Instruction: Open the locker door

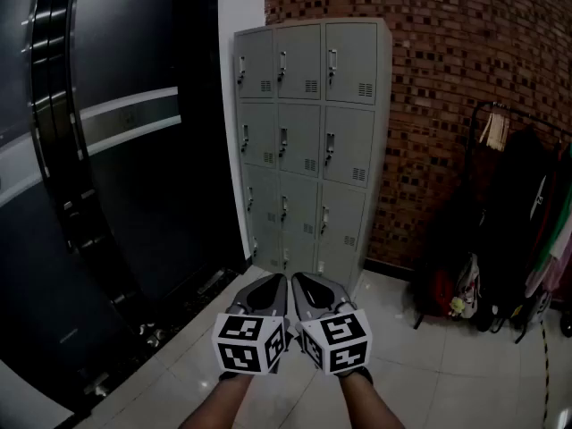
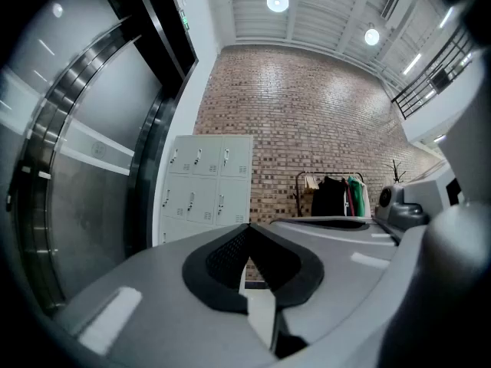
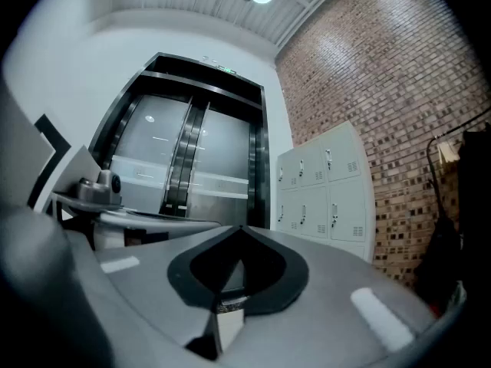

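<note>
As left gripper (image 1: 275, 281) and right gripper (image 1: 301, 279) press fingers together, only the head view shows locker (image 1: 308, 141) base.

You hold your left gripper (image 1: 271, 286) and right gripper (image 1: 308, 286) side by side, jaws together, well apart from the tall grey metal nine-door locker cabinet (image 1: 308, 141), every door closed, standing against the red brick wall (image 1: 447, 105).

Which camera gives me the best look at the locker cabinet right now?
The head view: the locker cabinet shows whole, top to bottom, nearly front-on. In the left gripper view the cabinet is small, with its lower rows hidden. It is likewise small and cut off in the right gripper view.
</note>
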`<state>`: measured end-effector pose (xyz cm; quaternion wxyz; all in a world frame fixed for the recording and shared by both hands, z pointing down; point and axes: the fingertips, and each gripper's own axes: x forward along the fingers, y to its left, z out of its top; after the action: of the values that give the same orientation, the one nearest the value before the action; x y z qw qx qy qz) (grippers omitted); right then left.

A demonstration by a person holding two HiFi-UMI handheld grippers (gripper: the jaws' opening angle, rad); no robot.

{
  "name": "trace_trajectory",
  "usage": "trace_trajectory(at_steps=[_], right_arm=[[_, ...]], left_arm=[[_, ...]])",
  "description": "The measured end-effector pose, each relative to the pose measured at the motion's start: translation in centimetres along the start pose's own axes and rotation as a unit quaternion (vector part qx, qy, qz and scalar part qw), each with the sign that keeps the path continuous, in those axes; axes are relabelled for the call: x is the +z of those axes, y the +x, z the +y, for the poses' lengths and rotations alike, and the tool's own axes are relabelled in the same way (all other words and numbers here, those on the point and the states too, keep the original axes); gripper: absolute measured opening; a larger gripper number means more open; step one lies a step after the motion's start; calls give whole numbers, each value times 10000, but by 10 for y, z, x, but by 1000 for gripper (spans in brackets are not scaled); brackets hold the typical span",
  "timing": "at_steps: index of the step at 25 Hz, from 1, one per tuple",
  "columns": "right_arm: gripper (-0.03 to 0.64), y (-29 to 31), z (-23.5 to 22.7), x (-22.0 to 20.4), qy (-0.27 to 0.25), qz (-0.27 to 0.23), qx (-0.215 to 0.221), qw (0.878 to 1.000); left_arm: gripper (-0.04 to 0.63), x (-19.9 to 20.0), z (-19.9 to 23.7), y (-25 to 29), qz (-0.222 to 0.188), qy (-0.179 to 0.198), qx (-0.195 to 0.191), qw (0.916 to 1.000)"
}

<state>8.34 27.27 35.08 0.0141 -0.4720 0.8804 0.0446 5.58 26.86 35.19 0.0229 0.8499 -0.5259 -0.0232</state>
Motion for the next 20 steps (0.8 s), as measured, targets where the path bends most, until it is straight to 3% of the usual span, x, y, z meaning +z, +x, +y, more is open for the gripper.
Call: trace_trajectory(at_steps=[9, 20], right_arm=[[0, 35, -38, -2, 34, -35, -109, 9999], [0, 153, -76, -4, -145, 11, -327, 9994]], left_arm=[[6, 1, 12, 47, -5, -38, -71, 10000], [6, 10, 95, 142, -76, -116, -260, 9996]])
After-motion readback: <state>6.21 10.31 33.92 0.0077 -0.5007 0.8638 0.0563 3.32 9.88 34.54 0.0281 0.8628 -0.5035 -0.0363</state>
